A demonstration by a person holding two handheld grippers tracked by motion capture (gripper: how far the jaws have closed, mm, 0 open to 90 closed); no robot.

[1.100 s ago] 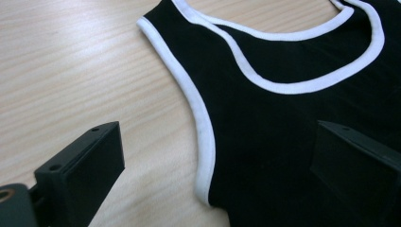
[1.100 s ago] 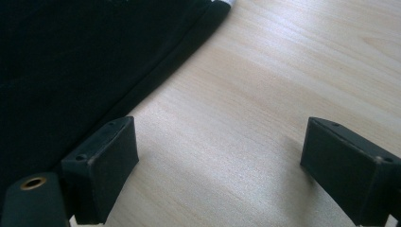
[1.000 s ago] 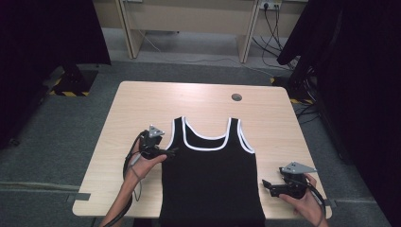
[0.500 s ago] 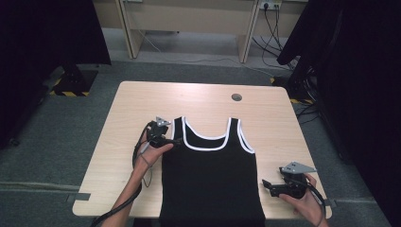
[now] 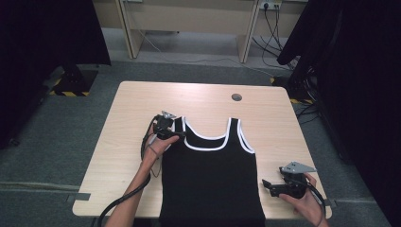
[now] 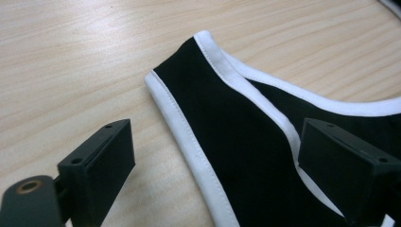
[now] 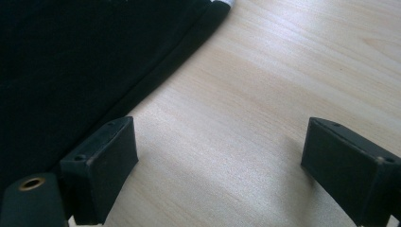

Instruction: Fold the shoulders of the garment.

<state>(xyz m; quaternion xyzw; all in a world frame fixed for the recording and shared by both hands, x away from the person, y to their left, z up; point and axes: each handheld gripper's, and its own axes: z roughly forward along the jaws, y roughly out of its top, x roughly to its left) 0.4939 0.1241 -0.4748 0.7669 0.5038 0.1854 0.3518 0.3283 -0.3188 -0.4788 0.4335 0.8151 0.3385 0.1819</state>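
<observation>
- Meanwhile, left gripper (image 5: 171, 135) carried from the armhole at 9 o'clock up to the left shoulder strap (image 6: 215, 118) of the tank top (image 5: 213, 184); jaws lately narrowing, unclenched, strap between them ungripped — likely pre-grasp.
- Right gripper (image 5: 270, 185) parked at 4 o'clock, released.
- Containers: none on table (image 5: 198, 97).

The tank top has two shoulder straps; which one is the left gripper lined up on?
The strap at the picture's left in the high view: the left gripper has its open jaws either side of it. The other strap lies untouched.
</observation>
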